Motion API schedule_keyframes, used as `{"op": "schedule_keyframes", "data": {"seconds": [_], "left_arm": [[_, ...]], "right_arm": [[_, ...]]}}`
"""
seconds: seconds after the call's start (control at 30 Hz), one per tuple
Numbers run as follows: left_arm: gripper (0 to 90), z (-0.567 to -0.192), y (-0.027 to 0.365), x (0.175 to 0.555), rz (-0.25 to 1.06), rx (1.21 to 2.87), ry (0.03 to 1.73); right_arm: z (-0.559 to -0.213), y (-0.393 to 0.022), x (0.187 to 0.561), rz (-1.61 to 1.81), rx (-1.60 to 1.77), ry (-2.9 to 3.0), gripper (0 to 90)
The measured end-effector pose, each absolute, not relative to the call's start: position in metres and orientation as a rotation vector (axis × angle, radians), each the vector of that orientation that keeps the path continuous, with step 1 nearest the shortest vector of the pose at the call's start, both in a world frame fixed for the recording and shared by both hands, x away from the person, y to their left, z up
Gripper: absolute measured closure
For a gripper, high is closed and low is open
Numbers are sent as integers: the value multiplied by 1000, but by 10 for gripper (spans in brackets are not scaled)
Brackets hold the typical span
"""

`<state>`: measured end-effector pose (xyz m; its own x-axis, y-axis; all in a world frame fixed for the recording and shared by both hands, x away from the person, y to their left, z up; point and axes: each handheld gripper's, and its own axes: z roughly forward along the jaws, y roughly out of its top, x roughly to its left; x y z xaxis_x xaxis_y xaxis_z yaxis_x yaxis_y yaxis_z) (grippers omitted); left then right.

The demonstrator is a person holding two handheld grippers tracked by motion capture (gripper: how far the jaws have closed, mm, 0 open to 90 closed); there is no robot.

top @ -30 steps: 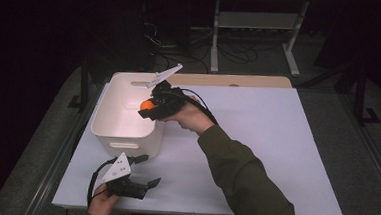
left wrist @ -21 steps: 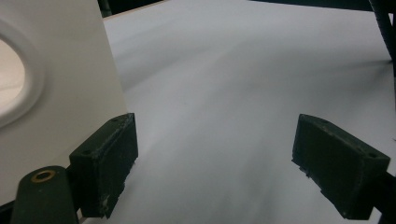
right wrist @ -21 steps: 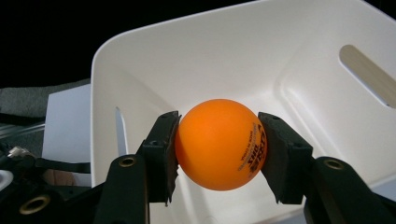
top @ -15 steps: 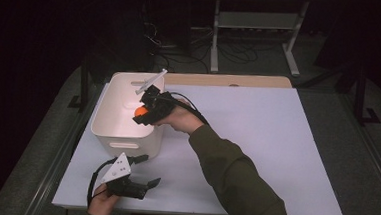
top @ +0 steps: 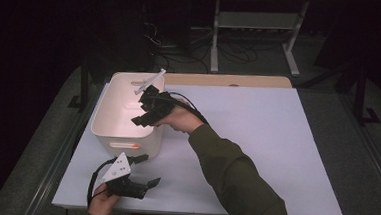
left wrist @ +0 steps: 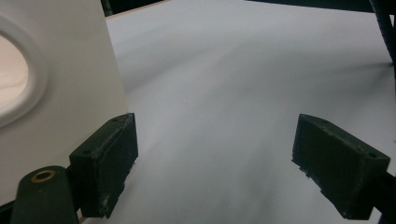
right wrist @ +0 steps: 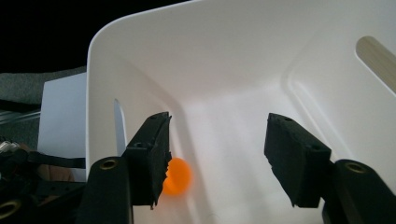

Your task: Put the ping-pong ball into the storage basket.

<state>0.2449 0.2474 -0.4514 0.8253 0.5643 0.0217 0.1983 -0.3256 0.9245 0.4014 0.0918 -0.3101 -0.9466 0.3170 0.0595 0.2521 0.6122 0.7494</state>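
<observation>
- High view, left to right: left claw (top: 146, 185) resting idle on the bench (top: 276, 143) in front of the white bin (top: 108, 132), jaws spread, nothing between them.
- Right claw (top: 146, 110), seen earlier clamped on the orange ball above the bin, now with jaws just opened and empty: drop done.
- Orange ball (right wrist: 176, 176) down on the bin floor, below the right claw, beside its left jaw.

Olive-green sleeve (top: 234, 175), black grippers with blocky pads, brass-ringed screw holes, grey three-cornered plate (top: 117, 167).
</observation>
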Motion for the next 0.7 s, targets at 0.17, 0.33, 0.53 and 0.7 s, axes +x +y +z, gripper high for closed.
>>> {"op": "schedule_keyframes", "data": {"seconds": [0.17, 0.33, 0.53, 0.7], "left_arm": [[141, -451, 247, 245, 415, 1908, 572], [142, -451, 248, 245, 418, 1901, 572], [141, -451, 248, 244, 429, 1902, 561], [142, -451, 248, 244, 421, 1896, 569]], "right_arm": [[-302, 82, 400, 1273, 512, 2729, 357], [-294, 69, 401, 1315, 537, 2690, 336], [-290, 53, 400, 1335, 555, 2653, 303], [-291, 41, 400, 1341, 582, 2627, 275]]}}
